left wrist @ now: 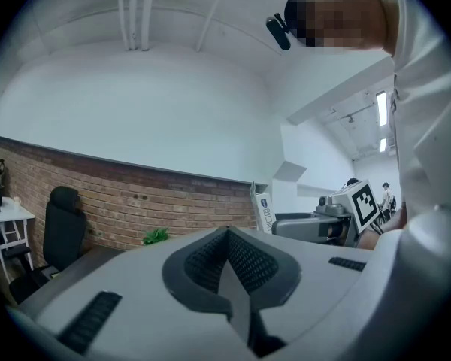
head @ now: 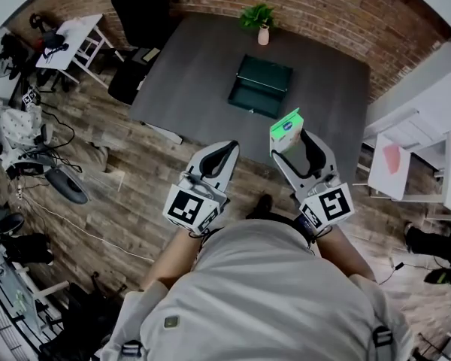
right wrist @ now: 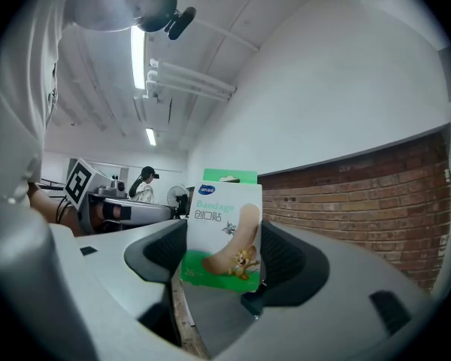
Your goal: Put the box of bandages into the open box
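Clamping bandage box (right wrist: 223,230) — right gripper (head: 292,149)

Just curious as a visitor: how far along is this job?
Done: the bandage box is gripped in the right claw. In hand: it hangs short of the table. Remaining: reach the open box and drop it in. The left claw is shut, empty.

The open box (head: 264,74) is dark inside — too small to tell what it holds.

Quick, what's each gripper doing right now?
Left gripper: closed, holding nothing.
Right gripper: closed on the box of bandages.
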`<state>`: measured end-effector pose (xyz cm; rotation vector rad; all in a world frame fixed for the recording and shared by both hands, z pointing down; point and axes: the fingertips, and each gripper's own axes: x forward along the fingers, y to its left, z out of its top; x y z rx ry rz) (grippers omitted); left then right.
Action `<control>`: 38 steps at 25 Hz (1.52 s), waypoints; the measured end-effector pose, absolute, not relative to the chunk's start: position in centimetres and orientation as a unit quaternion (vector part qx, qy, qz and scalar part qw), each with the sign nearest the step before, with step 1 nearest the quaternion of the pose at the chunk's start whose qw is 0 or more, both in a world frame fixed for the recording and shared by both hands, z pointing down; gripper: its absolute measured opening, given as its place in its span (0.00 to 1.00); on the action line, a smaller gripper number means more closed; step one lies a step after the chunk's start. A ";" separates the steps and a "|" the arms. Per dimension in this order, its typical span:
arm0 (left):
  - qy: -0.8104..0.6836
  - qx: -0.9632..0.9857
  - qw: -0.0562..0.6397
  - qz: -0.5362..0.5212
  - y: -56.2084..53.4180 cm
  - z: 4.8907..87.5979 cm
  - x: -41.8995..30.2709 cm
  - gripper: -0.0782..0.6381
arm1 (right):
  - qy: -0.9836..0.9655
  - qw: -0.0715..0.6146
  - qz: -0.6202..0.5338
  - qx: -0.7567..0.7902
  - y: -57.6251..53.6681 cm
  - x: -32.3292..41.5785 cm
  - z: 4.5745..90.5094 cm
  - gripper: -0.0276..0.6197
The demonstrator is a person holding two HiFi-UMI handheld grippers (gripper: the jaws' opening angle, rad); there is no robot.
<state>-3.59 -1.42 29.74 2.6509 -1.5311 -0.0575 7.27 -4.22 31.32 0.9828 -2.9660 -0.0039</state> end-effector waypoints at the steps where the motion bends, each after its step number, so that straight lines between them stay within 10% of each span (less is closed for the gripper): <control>1: -0.499 0.866 0.040 -0.017 -2.3 29.8 -2.8 0.13 | -0.949 0.007 -0.002 0.315 -5.2 8.0 31.3 0.51; 16: -0.484 0.874 0.038 -0.002 -8.7 30.8 1.6 0.13 | -0.946 -0.001 0.004 0.324 -11.6 11.6 32.1 0.51; 38: -0.401 0.915 0.051 0.005 -17.2 32.1 -11.0 0.13 | -0.914 0.030 -0.012 0.405 -18.5 -0.8 31.5 0.51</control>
